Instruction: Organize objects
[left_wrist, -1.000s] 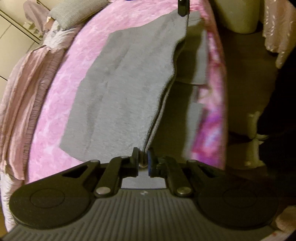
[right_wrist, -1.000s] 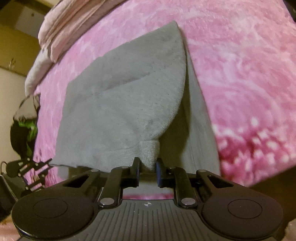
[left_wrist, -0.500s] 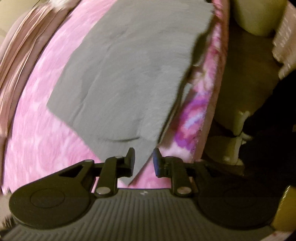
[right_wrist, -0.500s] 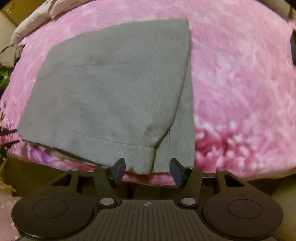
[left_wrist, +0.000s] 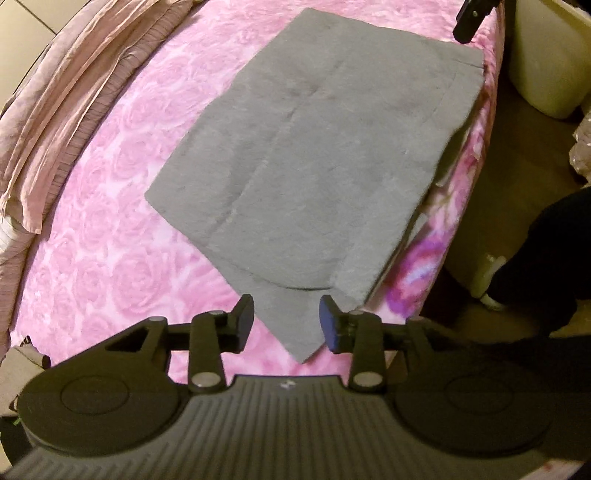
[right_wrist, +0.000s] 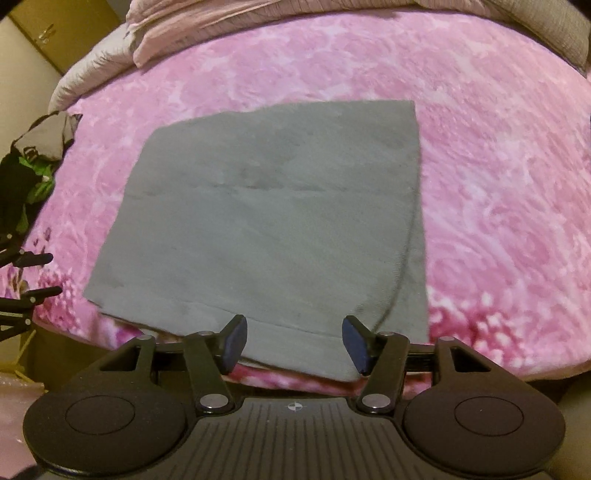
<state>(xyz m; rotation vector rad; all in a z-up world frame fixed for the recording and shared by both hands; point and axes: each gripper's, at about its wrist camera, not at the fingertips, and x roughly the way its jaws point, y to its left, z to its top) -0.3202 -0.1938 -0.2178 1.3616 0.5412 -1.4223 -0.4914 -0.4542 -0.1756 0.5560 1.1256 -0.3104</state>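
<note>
A grey cloth lies folded flat on the pink rose-patterned bedspread, near the bed's edge; it also shows in the right wrist view. My left gripper is open and empty, just above the cloth's near corner. My right gripper is open and empty, over the cloth's near hem at the bed edge. The right gripper's tip shows at the top of the left wrist view. The left gripper's fingers show at the left edge of the right wrist view.
Crumpled pale pink bedding lies along the far side of the bed. A cream bin stands on the floor beside the bed. Dark and green clothes lie at the bed's left end. A grey pillow sits at the far right.
Both grippers let go of the grey cloth and opened wide. The lifted half has dropped flat onto the lower half. Both grippers have pulled back from the cloth.
</note>
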